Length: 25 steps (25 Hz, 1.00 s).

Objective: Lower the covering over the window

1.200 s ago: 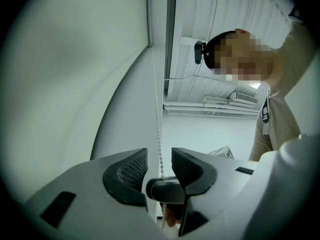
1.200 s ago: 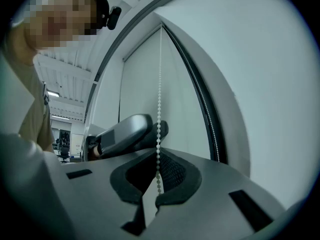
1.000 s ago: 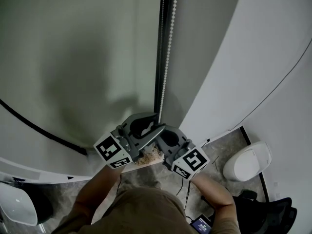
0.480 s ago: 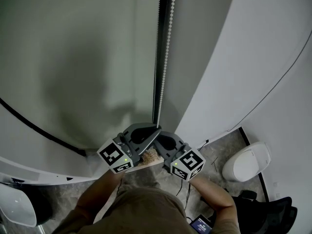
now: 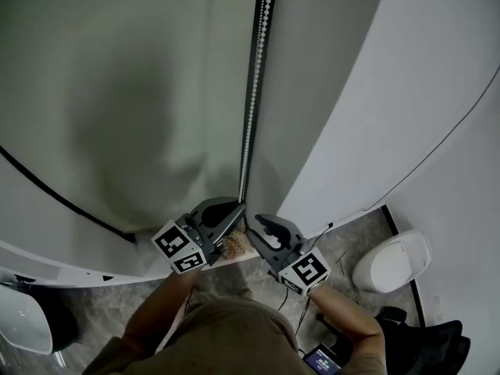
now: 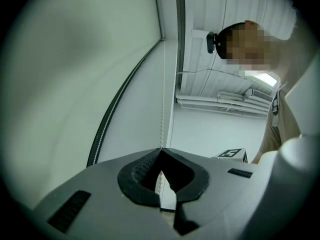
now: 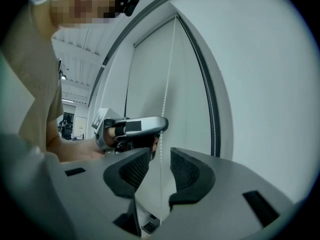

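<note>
A white bead chain (image 5: 251, 100) hangs beside the dark window frame, next to the pale grey-green blind (image 5: 117, 92). My left gripper (image 5: 238, 207) is shut on the chain low down. In the left gripper view the jaws (image 6: 160, 151) meet on the chain (image 6: 162, 119), which runs up from the tips. My right gripper (image 5: 254, 226) sits just below and to the right of it. Its jaws have just been opening. In the right gripper view they (image 7: 160, 155) stand apart with the chain (image 7: 165, 99) hanging free between the pads.
A white wall (image 5: 406, 92) rises at the right. On the mottled grey floor (image 5: 351, 241) stand a white rounded fixture (image 5: 394, 260) at the right, another (image 5: 23, 330) at the lower left, and a black bag (image 5: 426, 336). The person's legs fill the bottom centre.
Both grippers have sunk along the chain. The left jaws, open a second ago, have closed on the chain. The right jaws, shut on it before, have opened.
</note>
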Motion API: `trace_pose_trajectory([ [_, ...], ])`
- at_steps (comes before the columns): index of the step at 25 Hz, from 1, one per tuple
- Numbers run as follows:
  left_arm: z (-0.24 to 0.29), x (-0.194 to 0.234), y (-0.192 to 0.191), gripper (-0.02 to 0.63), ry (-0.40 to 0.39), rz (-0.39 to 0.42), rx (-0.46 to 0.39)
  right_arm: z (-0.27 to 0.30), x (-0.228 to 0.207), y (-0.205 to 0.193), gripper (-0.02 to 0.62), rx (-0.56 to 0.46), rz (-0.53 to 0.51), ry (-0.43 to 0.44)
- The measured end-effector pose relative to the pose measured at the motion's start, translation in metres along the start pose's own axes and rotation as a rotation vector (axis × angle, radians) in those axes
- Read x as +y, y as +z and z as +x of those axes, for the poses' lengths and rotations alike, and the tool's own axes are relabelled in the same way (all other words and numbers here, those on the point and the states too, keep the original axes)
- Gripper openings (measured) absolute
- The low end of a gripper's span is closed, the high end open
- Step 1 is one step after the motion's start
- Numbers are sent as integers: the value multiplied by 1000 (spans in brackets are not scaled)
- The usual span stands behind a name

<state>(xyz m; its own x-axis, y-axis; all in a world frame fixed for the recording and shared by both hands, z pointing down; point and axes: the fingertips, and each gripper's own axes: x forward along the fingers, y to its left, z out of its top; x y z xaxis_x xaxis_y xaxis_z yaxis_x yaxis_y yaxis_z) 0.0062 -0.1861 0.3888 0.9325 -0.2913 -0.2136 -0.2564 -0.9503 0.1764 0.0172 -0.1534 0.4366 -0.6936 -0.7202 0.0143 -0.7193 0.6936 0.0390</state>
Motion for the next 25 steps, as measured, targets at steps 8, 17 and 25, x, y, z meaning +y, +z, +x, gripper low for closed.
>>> trace_pose_trajectory([
  [8,-12,-2,3,15,5,15,-16,6,-5,60,121,-134,-11,10],
  [17,-10,-22,-7,15,8,66,18,21,0,96,120,-202,-5,55],
  [25,-28,-41,-50,15,23,30,85,20,12,105,75,-210,11,62],
])
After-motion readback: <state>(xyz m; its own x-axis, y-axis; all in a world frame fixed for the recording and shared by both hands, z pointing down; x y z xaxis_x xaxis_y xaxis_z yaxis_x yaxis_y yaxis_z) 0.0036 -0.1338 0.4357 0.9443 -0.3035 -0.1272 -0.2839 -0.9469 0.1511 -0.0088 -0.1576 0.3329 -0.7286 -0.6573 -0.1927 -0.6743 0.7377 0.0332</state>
